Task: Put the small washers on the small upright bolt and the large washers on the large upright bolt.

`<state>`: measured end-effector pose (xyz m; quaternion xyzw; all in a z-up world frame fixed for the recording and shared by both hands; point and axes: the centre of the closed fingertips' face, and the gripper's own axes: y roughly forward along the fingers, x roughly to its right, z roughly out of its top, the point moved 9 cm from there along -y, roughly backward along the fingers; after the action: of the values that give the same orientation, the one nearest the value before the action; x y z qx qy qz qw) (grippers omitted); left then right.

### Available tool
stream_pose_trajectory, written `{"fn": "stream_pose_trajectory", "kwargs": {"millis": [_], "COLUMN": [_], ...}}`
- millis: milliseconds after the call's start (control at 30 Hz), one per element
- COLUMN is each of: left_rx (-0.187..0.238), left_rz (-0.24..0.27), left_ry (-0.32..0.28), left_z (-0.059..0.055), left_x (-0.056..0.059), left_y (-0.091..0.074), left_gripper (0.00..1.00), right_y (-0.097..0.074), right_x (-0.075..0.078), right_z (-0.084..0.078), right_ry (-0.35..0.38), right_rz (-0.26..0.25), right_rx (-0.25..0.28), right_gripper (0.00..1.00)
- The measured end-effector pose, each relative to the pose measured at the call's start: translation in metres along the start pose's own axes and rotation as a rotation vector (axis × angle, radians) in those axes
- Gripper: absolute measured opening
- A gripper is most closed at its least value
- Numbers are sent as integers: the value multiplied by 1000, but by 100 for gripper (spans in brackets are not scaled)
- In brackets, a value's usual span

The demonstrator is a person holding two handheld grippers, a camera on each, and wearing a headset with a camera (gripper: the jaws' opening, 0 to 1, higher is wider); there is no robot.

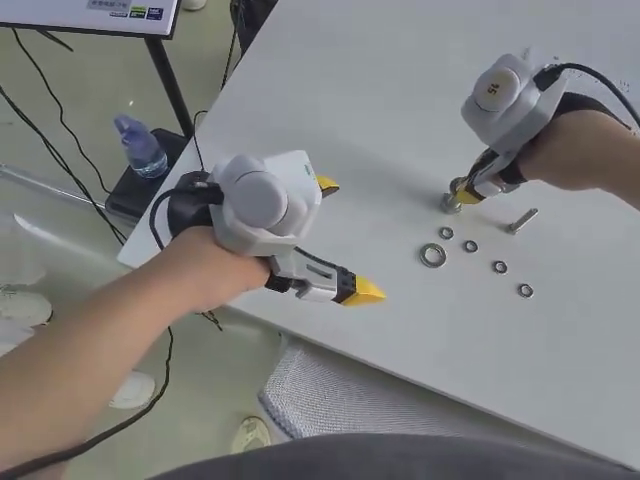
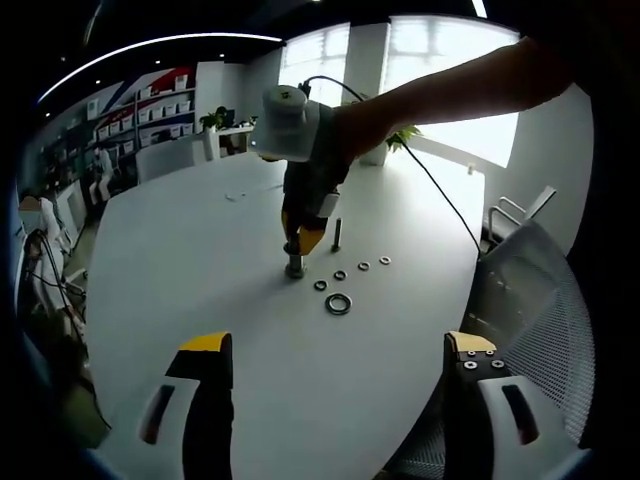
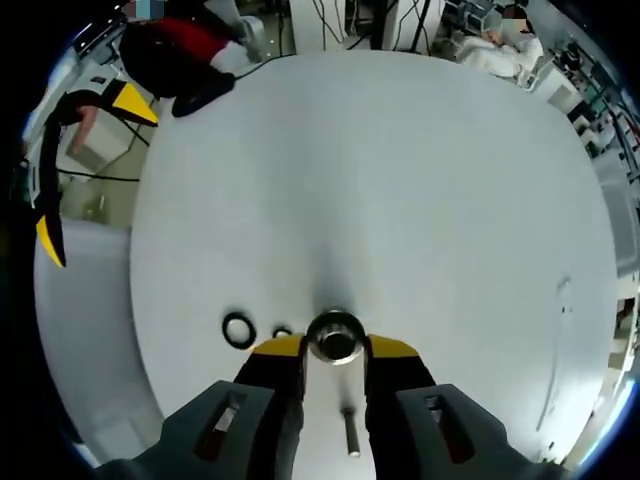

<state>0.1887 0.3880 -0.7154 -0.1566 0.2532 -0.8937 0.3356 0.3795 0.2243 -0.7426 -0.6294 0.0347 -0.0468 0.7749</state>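
The large bolt [image 1: 452,203] stands upright on the white table [image 1: 380,90], and my right gripper [image 1: 464,194] is shut on it from above. In the right gripper view the bolt's round top [image 3: 335,335] sits between the yellow fingertips [image 3: 278,346]. A small bolt [image 1: 522,220] lies flat just right of it. One large washer [image 1: 433,256] and several small washers [image 1: 470,246] lie loose in front. My left gripper [image 1: 346,238] hovers open over the table's near edge, well left of the washers, with nothing between its jaws. The left gripper view has the large washer [image 2: 338,303] and the large bolt [image 2: 295,265] straight ahead.
The table's near edge [image 1: 300,335] runs diagonally, with a grey mesh chair [image 1: 330,395] below it. A water bottle [image 1: 140,147] stands on the floor at left beside a black stand and cables. People sit at far desks [image 3: 495,45].
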Motion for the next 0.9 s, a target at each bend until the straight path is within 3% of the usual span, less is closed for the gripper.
{"fn": "stream_pose_trajectory", "kwargs": {"millis": [733, 900], "left_rx": [-12, -13], "left_rz": [6, 4], "left_ry": [-16, -14], "left_z": [-11, -12], "left_x": [-2, -2], "left_y": [-7, -8], "left_gripper": [84, 83], "right_y": [35, 35], "right_x": [2, 1], "right_z": [-6, -4], "right_ry": [2, 8], "right_rz": [-3, -2], "right_rx": [-28, -22], "right_gripper": [22, 22]}}
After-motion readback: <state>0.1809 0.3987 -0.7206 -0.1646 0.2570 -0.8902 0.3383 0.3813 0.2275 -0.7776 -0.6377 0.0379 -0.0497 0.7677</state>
